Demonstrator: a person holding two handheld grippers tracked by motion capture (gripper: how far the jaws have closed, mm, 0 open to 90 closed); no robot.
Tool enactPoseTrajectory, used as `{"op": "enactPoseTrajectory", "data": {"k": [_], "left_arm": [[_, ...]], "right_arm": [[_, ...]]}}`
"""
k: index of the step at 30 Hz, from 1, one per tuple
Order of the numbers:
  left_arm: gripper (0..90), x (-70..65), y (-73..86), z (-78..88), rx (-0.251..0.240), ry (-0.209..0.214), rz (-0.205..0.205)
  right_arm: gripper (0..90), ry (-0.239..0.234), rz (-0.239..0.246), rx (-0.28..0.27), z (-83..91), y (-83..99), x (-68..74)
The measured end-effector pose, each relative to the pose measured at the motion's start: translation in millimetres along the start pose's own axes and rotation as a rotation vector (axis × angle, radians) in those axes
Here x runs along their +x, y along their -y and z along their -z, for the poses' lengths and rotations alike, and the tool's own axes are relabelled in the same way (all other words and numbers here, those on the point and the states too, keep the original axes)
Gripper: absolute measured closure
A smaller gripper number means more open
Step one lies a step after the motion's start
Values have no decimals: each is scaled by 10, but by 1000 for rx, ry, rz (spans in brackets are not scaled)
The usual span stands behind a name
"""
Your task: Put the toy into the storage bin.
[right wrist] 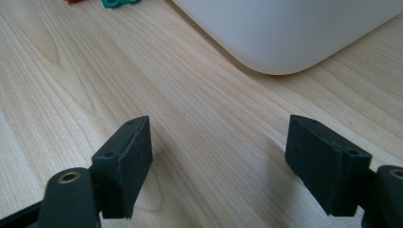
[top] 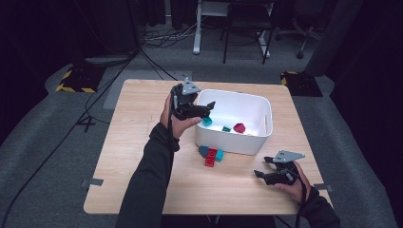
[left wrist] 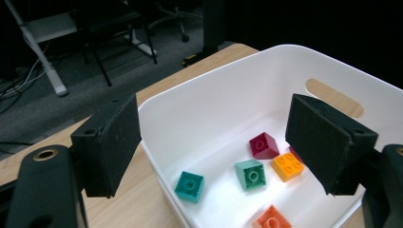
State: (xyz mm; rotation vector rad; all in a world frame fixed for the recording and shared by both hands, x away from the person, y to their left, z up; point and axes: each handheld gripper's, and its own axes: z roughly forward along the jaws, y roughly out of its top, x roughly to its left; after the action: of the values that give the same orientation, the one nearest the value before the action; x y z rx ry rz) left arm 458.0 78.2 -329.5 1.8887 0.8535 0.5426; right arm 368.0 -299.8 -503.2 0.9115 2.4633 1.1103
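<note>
A: What's near us?
B: Right claw (top: 259, 174), at 5 o'clock on the table (top: 142, 180). It's wide, w/ nothing in it.
A: And past that?
B: Red and blue blocks (top: 211, 155), mid table, just in front of the white bin (top: 256, 142).
A: The other claw?
B: Left claw (top: 209, 105), up over the bin's rim at 9 o'clock. Wide too, holding nothing.
A: In the bin?
B: A teal block (left wrist: 189, 186) lies right under it. Then green (left wrist: 251, 174), orange (left wrist: 287, 166) & dark red (left wrist: 263, 145) ones.
</note>
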Motion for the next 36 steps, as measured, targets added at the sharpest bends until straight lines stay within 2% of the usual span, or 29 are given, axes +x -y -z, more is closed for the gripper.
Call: {"op": "enactPoseTrajectory", "data": {"k": [6,7,13,18,20,22,28,31,34,35,36], "left_arm": [[187,115,94,113,-1,-29,19],[185,138,117,137,-3,-46,16],[174,260,234,232,3,-60,36],[174,328,345,297,28,-83,27],[174,325,396,313,49,-93,7],[177,306,454,324,63,-126,-21],[178,246,659,335,87,-100,-33],[186,183,774,330,105,-93,-45],[187,99,903,304,102,-66,-29],[187,73,938,297,112,-63,-43],[187,32,982,281,122,-51,-33]], "right_arm": [[244,0,0,0,0,0,0],[244,0,0,0,0,0,0],[244,0,-1,0,0,0,0],[244,0,-1,0,0,0,0],[244,0,0,0,-1,0,-1],[244,0,-1,0,0,0,0],[244,0,0,0,0,0,0],[244,0,-1,0,0,0,0],[244,0,0,0,0,0,0],[244,0,0,0,0,0,0],[244,0,0,0,0,0,0]]}}
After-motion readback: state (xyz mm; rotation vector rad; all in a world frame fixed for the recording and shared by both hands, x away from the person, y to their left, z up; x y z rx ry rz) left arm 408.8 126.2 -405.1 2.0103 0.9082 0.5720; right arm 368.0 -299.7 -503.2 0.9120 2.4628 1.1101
